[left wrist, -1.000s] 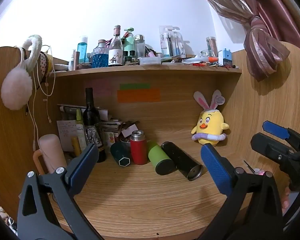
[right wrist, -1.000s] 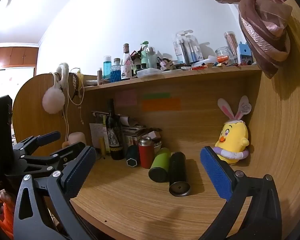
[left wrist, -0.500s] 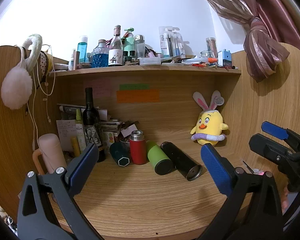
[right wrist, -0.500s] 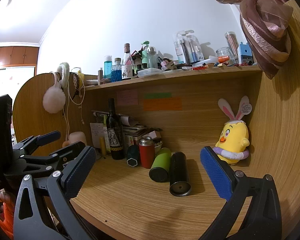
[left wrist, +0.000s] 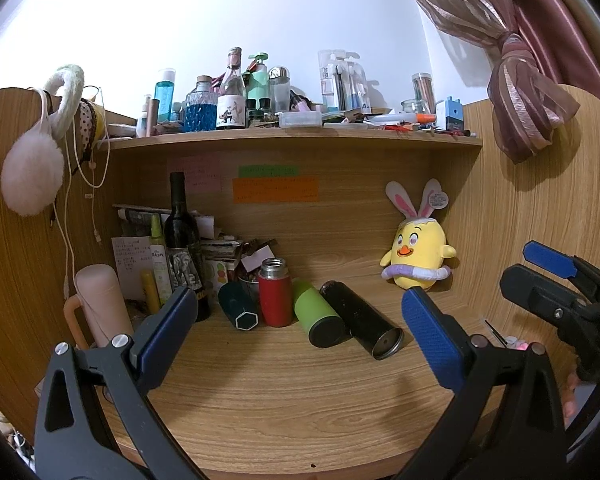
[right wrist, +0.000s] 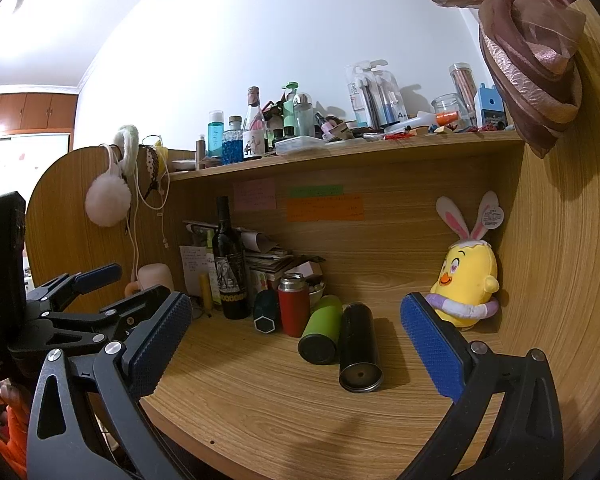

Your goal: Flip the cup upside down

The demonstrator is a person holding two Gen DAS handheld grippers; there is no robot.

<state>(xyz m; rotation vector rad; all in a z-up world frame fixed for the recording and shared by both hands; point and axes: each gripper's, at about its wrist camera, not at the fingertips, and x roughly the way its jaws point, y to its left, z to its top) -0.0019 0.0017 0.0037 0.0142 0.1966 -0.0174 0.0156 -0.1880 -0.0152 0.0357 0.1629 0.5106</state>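
Here, left wrist view: left gripper (left wrist: 296, 332) held above front of table (left wrist: 300, 400), jaws spread wide, nothing between them. Four cups in a row toward back of table: dark teal cup (left wrist: 239, 310) lying tilted with hexagonal end facing forward, red cup (left wrist: 275, 298) upright with steel lid, green cup (left wrist: 318, 318) on its side, black cup (left wrist: 360, 326) on its side with open metal rim facing forward-right. Green and black touching along their sides; red just beside green. Wine bottle (left wrist: 183, 248) upright left of teal cup, pink flask (left wrist: 102, 304) further left near edge. Yellow chick toy (left wrist: 418, 258) against back right corner, well apart from cups. Right gripper (left wrist: 556, 280) seen at right edge, jaws parted, empty.

Right wrist view: right gripper (right wrist: 296, 338) above table (right wrist: 280, 408) front, jaws released wide, holding nothing. Same row ahead: teal cup (right wrist: 266, 312), red cup (right wrist: 294, 306), green cup (right wrist: 320, 336), black cup (right wrist: 359, 348) lying with rim toward camera. Wine bottle (right wrist: 230, 260) behind left, chick toy (right wrist: 466, 294) at right wall. Left gripper (right wrist: 100, 292) at left edge, jaws apart, empty. Cluttered shelf (right wrist: 340, 148) of bottles above.
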